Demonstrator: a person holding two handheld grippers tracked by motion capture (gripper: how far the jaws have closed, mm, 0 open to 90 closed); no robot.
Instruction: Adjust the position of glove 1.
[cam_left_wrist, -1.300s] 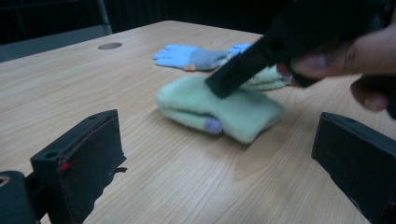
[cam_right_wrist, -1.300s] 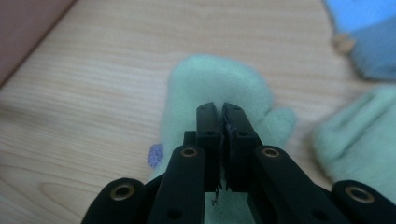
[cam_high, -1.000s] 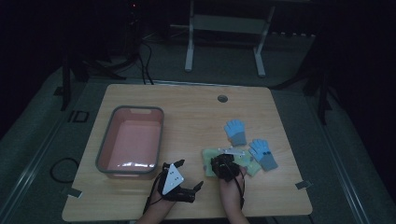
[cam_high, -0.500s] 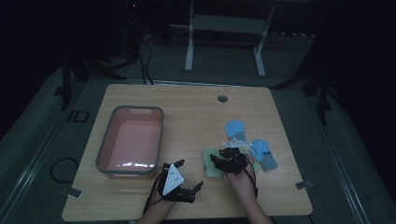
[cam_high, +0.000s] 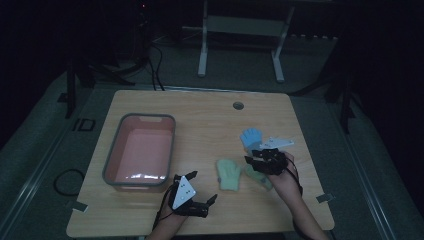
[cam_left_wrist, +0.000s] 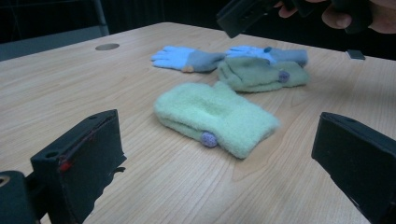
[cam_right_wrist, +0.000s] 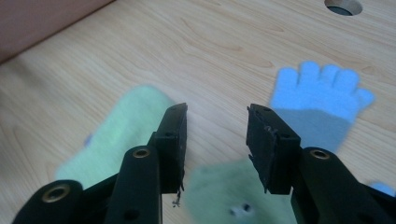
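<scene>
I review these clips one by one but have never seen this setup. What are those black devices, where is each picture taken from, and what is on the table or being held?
No robot here: a person holds a hand-operated two-jaw gripper in each hand. The high view looks down on the wooden table from above the person's side. The left gripper sits near the front edge, and the right gripper hovers over the gloves. The other two pictures come from cameras riding on each gripper, looking along its black jaws.

On the table lie a grey-rimmed pink bin, a green mitten lying apart, a second green mitten under the right gripper, and two blue gloves behind them.

Both grippers are open, and neither holds anything.
</scene>
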